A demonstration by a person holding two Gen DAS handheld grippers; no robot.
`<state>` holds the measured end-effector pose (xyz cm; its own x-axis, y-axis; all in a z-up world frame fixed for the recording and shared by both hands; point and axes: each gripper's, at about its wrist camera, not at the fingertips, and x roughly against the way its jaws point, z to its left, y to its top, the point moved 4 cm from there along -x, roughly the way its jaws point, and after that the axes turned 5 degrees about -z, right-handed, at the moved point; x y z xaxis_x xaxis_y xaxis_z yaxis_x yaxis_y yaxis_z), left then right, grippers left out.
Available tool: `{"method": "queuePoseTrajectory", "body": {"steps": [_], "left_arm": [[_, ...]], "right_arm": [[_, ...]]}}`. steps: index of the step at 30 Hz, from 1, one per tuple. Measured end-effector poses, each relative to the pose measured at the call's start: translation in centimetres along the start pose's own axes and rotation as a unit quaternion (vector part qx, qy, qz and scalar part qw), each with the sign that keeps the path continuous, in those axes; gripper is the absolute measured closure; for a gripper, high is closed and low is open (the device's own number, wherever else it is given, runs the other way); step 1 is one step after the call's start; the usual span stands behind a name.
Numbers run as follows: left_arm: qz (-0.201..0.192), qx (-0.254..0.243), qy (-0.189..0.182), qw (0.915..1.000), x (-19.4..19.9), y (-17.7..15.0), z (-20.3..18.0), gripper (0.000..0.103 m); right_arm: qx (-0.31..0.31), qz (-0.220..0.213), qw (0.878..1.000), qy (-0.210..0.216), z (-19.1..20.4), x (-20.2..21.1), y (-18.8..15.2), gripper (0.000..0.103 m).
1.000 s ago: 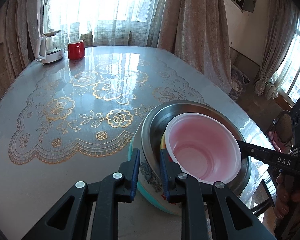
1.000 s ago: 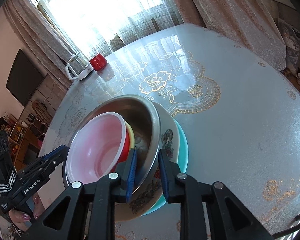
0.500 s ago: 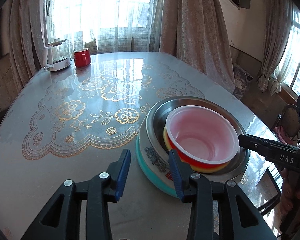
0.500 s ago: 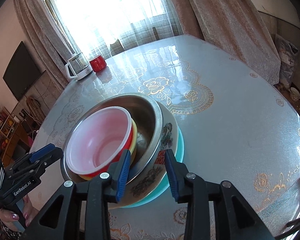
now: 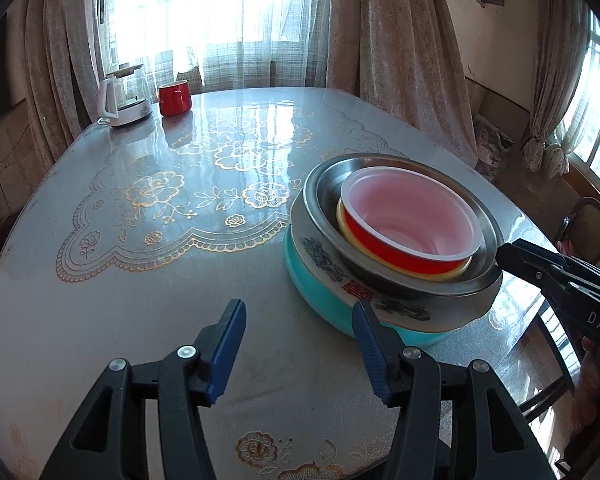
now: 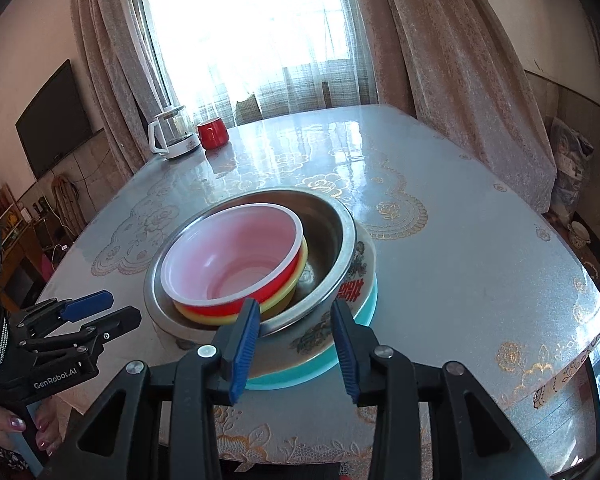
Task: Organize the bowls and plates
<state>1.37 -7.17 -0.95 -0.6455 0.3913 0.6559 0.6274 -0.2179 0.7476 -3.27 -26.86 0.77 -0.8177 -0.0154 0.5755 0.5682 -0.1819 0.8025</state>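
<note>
Nested bowls and plates stand stacked at the near right of the tabletop, both grippers clear of them.

At the far left corner of the table (image 5: pixel 148 280) stand a white electric kettle (image 5: pixel 121 96) and, just beside it, a red mug (image 5: pixel 175 98). At the near edge the left gripper (image 5: pixel 298 348) hovers over bare cloth with its jaws opening and nothing between them; its right finger sits just in front of the stack's rim. The stack rests on a teal plate (image 5: pixel 320 292); on that a floral enamel basin (image 5: pixel 324 258), then a steel bowl (image 5: pixel 320 200), a yellow bowl (image 5: pixel 342 224) and a red plastic bowl (image 5: pixel 410 216) with a pale inside. From the right edge, the right gripper (image 6: pixel 294 338) stands spread apart, the basin's rim seen between its pads (image 6: pixel 244 336), which do not press on it.
</note>
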Motion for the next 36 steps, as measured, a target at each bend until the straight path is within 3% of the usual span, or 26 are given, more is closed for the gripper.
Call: {"method": "queuePoseTrajectory", "body": {"steps": [6,11,16,36], "left_arm": [[-0.011,0.006,-0.001,0.9999,1.2,-0.7,-0.1,0.031],[-0.033,0.002,0.017,0.9993,2.9,-1.4,-0.5,0.008],[-0.041,-0.016,0.042,0.9982,3.7,-1.5,-1.2,0.000],[-0.028,-0.027,0.044,0.9983,3.1,-1.9,-1.9,0.000]], "right_arm": [[0.032,-0.023,0.999,-0.017,1.7,1.6,-1.5,0.066],[0.023,-0.021,0.999,-0.008,2.3,2.3,-3.6,0.062],[0.027,-0.007,0.999,-0.020,2.9,2.6,-5.7,0.061],[-0.001,-0.018,0.999,-0.032,1.9,3.0,-5.4,0.061]]}}
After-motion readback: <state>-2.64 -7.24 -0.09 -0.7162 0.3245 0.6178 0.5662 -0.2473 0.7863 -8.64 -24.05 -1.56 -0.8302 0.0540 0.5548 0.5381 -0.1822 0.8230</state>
